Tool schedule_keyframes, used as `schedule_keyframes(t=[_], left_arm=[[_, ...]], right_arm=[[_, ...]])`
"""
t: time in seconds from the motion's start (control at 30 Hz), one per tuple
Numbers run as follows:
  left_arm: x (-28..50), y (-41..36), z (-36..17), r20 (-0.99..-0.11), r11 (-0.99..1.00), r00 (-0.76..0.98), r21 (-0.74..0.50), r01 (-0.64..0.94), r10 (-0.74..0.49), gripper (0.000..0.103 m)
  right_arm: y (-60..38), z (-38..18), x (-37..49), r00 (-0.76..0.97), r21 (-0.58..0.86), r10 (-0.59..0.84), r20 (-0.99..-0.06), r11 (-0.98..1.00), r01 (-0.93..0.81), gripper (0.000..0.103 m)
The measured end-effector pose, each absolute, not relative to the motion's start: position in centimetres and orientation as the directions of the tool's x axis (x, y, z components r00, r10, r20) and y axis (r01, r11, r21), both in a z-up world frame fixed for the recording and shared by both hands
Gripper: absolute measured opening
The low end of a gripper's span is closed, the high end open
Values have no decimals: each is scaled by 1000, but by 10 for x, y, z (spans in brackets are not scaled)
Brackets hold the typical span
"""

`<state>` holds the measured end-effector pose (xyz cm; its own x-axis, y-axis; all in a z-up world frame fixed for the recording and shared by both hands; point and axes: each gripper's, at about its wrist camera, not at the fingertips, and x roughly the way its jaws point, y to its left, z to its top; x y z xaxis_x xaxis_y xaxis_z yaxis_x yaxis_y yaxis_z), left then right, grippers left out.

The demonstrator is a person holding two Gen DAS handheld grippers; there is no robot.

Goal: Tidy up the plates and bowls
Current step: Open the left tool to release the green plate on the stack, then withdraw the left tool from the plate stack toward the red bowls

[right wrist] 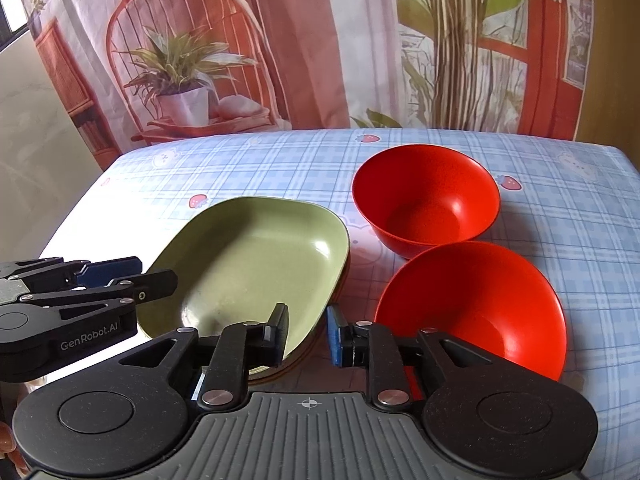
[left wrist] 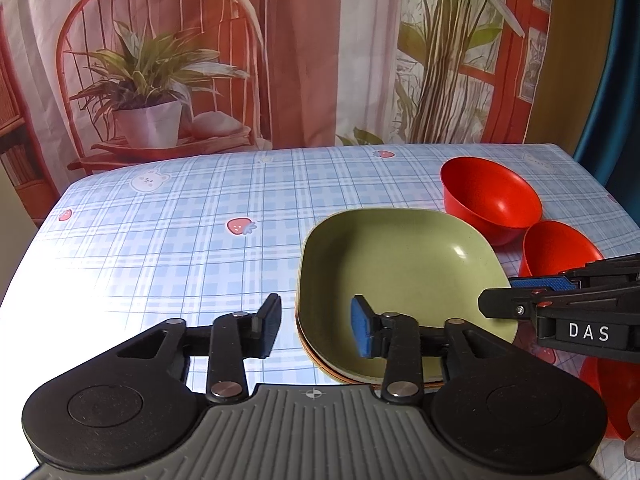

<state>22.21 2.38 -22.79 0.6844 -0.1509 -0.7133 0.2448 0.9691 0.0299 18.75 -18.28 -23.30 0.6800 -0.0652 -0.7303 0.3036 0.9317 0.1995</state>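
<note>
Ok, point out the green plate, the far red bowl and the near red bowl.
green plate [right wrist: 256, 264]: right wrist view, inner floor.
far red bowl [right wrist: 426, 200]: right wrist view, inside wall.
near red bowl [right wrist: 476, 300]: right wrist view, inside wall.

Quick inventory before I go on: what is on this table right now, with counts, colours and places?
green plate: one, square, olive green, top of the plate stack at the near middle of the table
orange plates: only orange edges show under the green plate; count unclear
red bowls: far bowl and near bowl, both upright and right of the plates; a third red shape shows at the left view's right edge
tablecloth: one, blue plaid with strawberries and bears, covers the table
backdrop: one, printed chair and plants, behind the table
left gripper: open, straddling the plate stack's left edge
right gripper: open, at the plates' near right corner
</note>
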Motion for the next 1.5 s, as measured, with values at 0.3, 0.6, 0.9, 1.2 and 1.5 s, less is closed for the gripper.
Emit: schedule_keyframes(t=[0.3, 0.6, 0.9, 1.2, 1.5], left_arm=[[207, 22, -204, -685, 971, 711, 19, 239, -161, 47], [182, 15, -189, -660, 977, 734, 5, 215, -158, 49], [161, -1, -183, -642, 976, 751, 23, 216, -151, 60], [145, -14, -179, -627, 972, 763, 36, 232, -158, 63], [131, -33, -180, -624, 970, 761, 18, 242, -178, 63]], right_arm=[[-178, -214, 174, 713, 171, -74, -697, 949, 265, 24], [-176, -198, 151, 737, 133, -83, -671, 964, 229, 24], [-178, -189, 127, 763, 104, -83, -641, 976, 194, 36], [-196, -185, 108, 775, 97, -98, -625, 975, 201, 38], [-217, -181, 84, 795, 91, -106, -597, 976, 198, 39]])
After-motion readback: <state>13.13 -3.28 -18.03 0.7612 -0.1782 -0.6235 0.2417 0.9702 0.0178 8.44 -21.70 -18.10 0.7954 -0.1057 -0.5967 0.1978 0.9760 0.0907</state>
